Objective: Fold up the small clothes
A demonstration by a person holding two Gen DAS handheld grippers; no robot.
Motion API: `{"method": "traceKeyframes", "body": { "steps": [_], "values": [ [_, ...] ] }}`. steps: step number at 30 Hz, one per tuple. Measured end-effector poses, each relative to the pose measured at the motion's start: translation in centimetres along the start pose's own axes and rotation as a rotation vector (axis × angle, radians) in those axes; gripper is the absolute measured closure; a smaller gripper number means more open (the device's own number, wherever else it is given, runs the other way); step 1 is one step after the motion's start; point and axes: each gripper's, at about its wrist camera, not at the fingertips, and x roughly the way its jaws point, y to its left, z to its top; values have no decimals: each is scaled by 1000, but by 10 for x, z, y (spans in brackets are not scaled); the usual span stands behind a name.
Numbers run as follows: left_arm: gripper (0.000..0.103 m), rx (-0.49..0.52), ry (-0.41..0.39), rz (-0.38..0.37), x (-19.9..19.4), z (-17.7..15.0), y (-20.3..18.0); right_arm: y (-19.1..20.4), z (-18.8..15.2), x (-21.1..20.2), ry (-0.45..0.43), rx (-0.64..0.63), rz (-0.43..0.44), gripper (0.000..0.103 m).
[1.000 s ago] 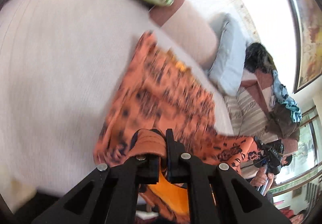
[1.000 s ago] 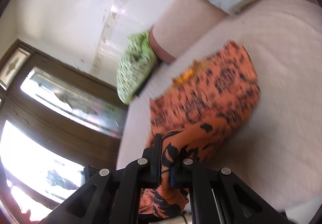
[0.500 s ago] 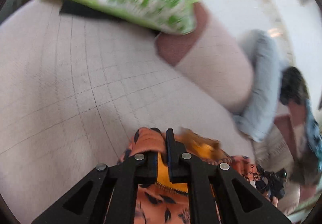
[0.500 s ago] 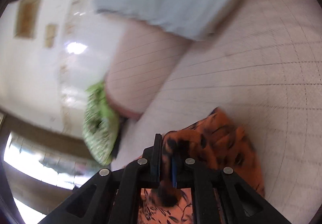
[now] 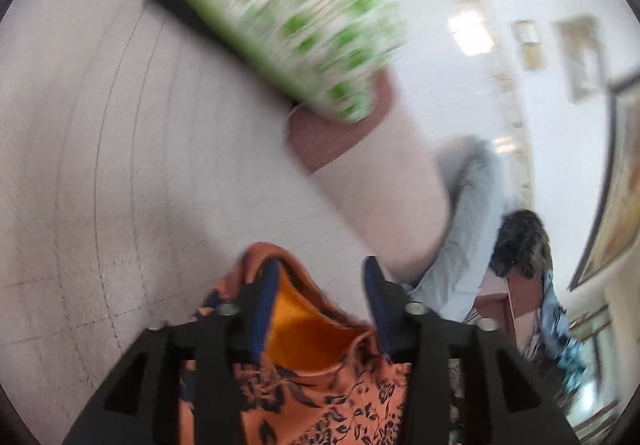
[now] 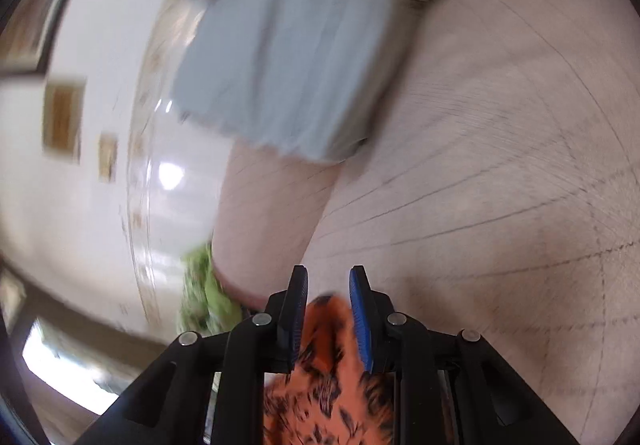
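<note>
You are releasing the orange floral garment (image 5: 320, 397) onto the pale quilted bed surface (image 5: 120, 165), and both tools are letting go at once.

The left gripper (image 5: 320, 277) is opening; its jaws are standing moderately wide. The garment's edge is lying between them, with the plain orange inner face (image 5: 308, 337) showing and the cloth draped against the left-hand pad only. The other pad is standing clear of the fabric, so nothing is being clamped.

The right gripper (image 6: 328, 285) is also opening, though its jaws are standing at a narrow gap. A fold of the same garment (image 6: 328, 385) is sitting between them, low in the gap and short of the fingertips. Whether the fabric is touching either pad cannot be told through the blur.

Both tools are pointing down toward the bed with the cloth directly beneath and behind the fingertips. This placement suggests you are laying a carried edge down flat to complete a fold.

The green patterned pillow (image 5: 280, 5), the pink bolster (image 5: 380, 185) and the grey-blue pillow (image 6: 288, 53) are lying ahead of the garment, apart from it.
</note>
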Motion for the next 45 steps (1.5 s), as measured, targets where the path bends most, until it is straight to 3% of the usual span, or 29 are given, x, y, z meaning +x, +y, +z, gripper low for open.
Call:
{"method": "traceKeyframes", "body": {
  "steps": [1,2,4,7,9,11,14,15,17,19,22,25,30,33,35,37,39,40,42,44,45],
  "values": [
    [24,31,-66,20,-18,-5,-11,25,-13,3,46,-98,-19,79],
    [15,39,-118,40,-28,-9,-18,43,-25,9,93,-169,-29,79],
    [13,54,-241,104,-61,-30,-28,72,-55,25,194,-289,-59,79],
    [12,71,-281,264,-76,-68,-28,103,-115,59,365,-435,-101,79],
    [12,72,-211,343,-63,-87,-19,116,-151,86,452,-500,-132,79],
    [12,49,-60,420,-33,-98,0,120,-172,106,487,-547,-184,79],
    [13,-12,115,598,-3,-104,40,114,-164,161,531,-536,-334,78],
    [13,-39,142,609,2,-103,49,106,-153,181,515,-516,-376,80],
    [13,-71,92,586,-3,-95,56,104,-130,204,457,-506,-377,80],
    [13,-39,42,597,-6,-83,51,104,-109,226,371,-559,-447,80],
    [13,-45,23,615,-9,-67,56,110,-88,236,301,-477,-445,80],
    [13,-105,-1,554,-23,-63,61,142,-99,223,262,-546,-358,79],
    [13,-47,-47,577,-39,-61,48,196,-168,195,459,-725,-133,79],
    [13,-40,-7,579,-45,-69,46,213,-215,187,631,-743,2,79],
    [13,-47,27,601,-43,-74,49,215,-250,188,719,-799,-16,79],
    [13,-48,69,630,-40,-81,53,213,-275,205,769,-859,-100,79],
    [13,-57,96,628,-37,-85,55,200,-280,236,785,-840,-184,79],
    [13,-52,105,627,-38,-89,56,195,-274,254,770,-799,-186,80],
    [13,-27,120,635,-35,-93,53,193,-253,276,692,-736,-162,80],
    [13,-4,135,630,-31,-96,49,188,-231,299,591,-678,-225,80],
    [13,5,144,621,-29,-97,47,181,-217,308,573,-569,-197,80]
  ]
}}
